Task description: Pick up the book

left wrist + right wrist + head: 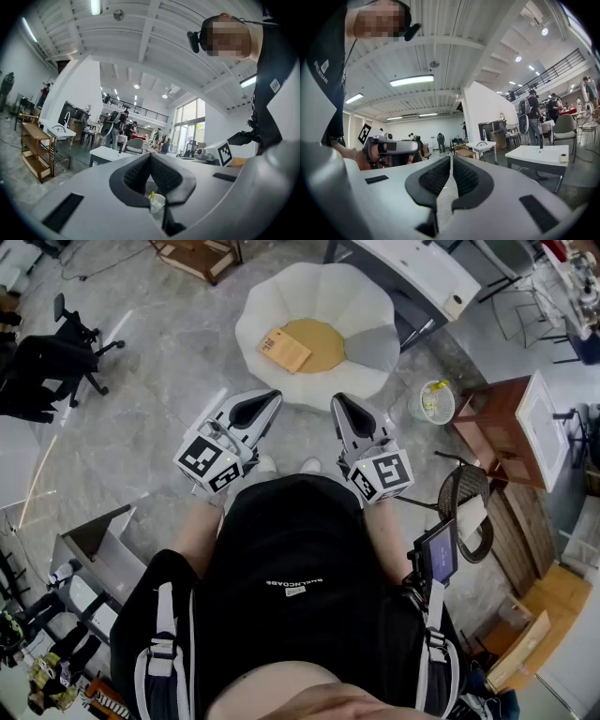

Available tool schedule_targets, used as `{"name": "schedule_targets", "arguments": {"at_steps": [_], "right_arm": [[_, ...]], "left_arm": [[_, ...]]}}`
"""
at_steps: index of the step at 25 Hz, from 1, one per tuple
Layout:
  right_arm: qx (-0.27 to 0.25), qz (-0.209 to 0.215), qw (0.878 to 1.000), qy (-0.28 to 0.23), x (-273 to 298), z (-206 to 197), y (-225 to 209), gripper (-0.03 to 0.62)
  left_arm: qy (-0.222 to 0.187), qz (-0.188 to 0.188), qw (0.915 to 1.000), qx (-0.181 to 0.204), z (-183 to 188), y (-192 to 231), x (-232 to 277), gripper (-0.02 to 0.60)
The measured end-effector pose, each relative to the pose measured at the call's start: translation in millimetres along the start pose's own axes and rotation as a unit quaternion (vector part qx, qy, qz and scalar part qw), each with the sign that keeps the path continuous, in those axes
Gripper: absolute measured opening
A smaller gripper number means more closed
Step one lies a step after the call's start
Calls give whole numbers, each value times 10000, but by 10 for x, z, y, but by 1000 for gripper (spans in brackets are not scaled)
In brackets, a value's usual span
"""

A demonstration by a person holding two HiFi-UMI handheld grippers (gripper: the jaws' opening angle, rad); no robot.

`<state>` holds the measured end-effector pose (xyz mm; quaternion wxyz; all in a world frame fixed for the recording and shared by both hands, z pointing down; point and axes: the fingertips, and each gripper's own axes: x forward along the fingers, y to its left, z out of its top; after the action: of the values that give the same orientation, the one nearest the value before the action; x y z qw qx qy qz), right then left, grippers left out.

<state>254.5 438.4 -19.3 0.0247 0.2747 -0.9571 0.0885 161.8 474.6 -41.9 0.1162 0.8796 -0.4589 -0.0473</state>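
grey floor, white cushion bearing book; short of the cushion we hold left gripper and right gripper, jaws pressed together, empty; unopened, they may shove book aside.

left gripper level, fingers together, right gripper likewise
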Motion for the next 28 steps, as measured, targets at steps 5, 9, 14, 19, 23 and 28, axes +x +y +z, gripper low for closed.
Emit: {"name": "schedule_targets", "arguments": {"at_steps": [5,9,14,19,23,28], "right_arm": [[73,-34,10000,-17,-139,42,-139,35],[93,-57,9999,-46,-181,64,-215,35],[146,-94,9998,-39,-247,13,-353,35],[210,-82,9997,-49,-306,-5,-466,35],[275,-45,9996,-51,-414,-47,-576,35],[384,43,9992,-51,-494,-70,-871,35]], "left_arm": [[105,-23,9994,332,3,-192,153,14],[33,-35,9999,120,21,-184,225,14],[-41,-10,10000,35,-1,-190,322,14],[40,14,10000,-13,-51,-225,441,14],[101,51,9999,62,-100,-311,570,14],[202,134,9997,56,-171,-358,877,14]]}}
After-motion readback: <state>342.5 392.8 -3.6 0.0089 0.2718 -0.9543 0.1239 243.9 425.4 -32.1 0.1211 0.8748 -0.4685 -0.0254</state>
